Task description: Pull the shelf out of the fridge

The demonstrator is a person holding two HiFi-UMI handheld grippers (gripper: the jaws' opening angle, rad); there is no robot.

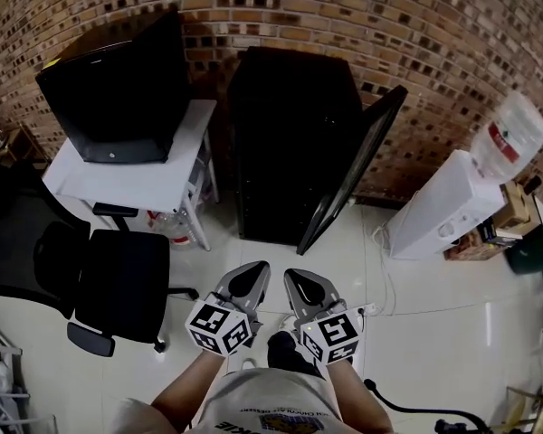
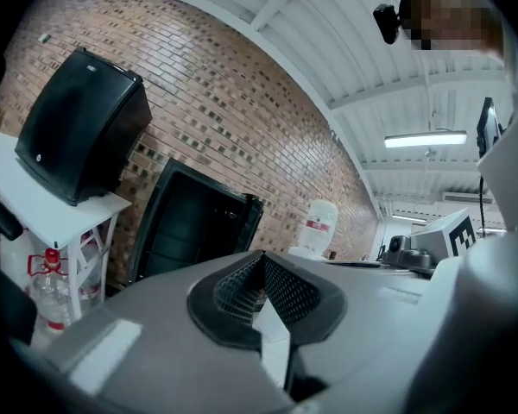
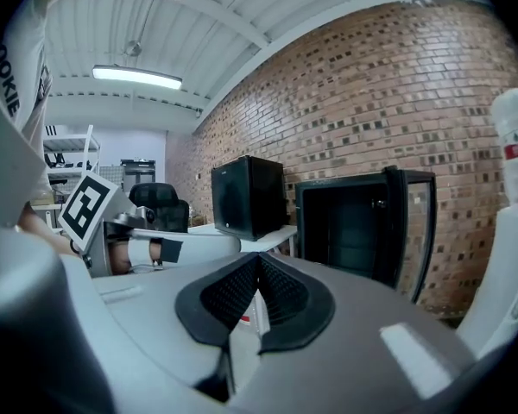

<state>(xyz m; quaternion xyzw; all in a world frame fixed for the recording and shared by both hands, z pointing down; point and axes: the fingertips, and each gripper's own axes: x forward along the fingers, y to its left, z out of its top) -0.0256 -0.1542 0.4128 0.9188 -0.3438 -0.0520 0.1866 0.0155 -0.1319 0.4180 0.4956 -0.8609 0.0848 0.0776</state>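
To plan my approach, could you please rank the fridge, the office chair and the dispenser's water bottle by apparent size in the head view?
1. Fridge, door open: largest.
2. Office chair, though it sits nearer the camera.
3. Water bottle: smallest.

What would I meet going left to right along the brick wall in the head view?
Black box on the white table → black fridge → its open door → water dispenser.

Smooth grey left gripper (image 1: 257, 269) and right gripper (image 1: 295, 275), black cross-hatched pads (image 2: 287, 288), white cubes (image 1: 221, 325) with black square markers, pale printed shirt (image 1: 264, 403)
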